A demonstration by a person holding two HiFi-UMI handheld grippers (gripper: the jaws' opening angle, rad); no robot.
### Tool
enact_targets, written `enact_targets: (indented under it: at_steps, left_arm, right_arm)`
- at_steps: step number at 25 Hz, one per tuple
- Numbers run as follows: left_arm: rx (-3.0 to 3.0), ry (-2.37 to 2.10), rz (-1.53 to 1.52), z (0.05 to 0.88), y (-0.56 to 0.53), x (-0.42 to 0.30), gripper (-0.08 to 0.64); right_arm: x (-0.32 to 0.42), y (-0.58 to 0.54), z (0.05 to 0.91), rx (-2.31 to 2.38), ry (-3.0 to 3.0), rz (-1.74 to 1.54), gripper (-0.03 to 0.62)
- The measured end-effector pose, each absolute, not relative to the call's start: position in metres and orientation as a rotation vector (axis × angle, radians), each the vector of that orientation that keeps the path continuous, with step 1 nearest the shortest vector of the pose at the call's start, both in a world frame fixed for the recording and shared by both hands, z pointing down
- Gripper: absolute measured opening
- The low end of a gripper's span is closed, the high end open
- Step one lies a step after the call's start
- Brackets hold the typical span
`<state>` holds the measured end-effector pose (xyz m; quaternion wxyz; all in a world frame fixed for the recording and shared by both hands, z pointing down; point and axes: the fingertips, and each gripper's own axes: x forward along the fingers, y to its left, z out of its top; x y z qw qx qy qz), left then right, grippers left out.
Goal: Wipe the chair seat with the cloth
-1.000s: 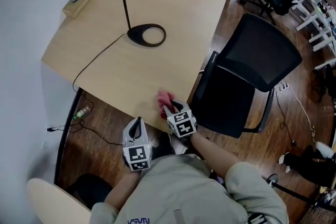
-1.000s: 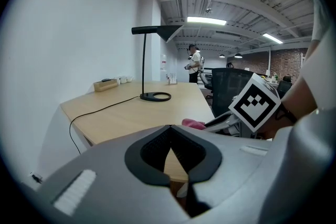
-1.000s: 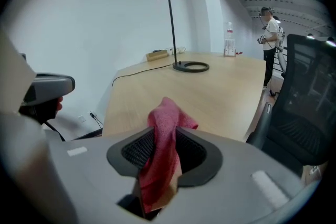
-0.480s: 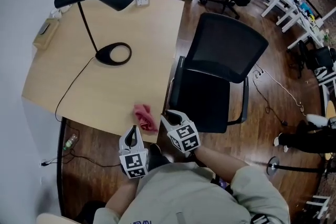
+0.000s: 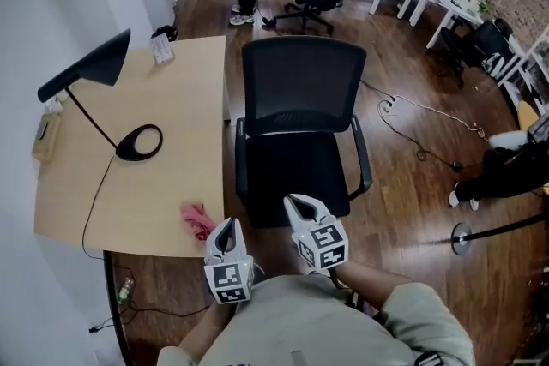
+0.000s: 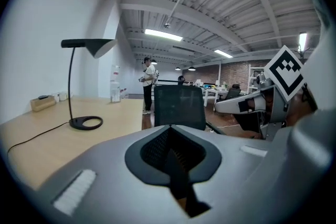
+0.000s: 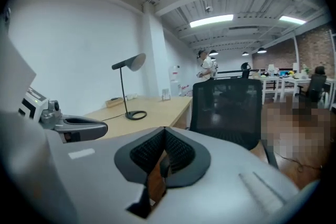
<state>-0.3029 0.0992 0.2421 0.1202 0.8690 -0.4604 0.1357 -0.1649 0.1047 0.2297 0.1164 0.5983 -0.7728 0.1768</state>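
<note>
Now the light wooden desk [image 5: 163, 184] sits left of the black mesh-backed office chair [image 5: 296, 159]. Your right gripper [image 5: 296, 201], aimed at the chair, has just closed its jaws on nothing. Your left gripper [image 5: 226, 225] is pressed together and empty too. Only the head view shows the crumpled pink cloth [image 5: 198, 219] on the desk's near corner.

The table [image 5: 163, 184] is smooth pale wood, the cloth [image 5: 197, 220] on it looks soft, the chair [image 5: 300, 86] beside it matt black, the floor [image 5: 403, 214] shiny dark wood.
</note>
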Motion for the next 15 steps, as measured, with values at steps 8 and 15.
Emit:
enact_targets:
  at_steps: [8,15]
  left_arm:
    - [2.671,-1.181,0.345,0.196,0.168,-0.190,0.005]
    - [2.699,-1.161,0.329,0.178,0.231,-0.126,0.005]
  right_arm:
    - [-0.043,0.206,0.173,2.041,-2.180,0.354,0.000]
    - [0.014,0.287,0.159,2.156,-2.216,0.322,0.000]
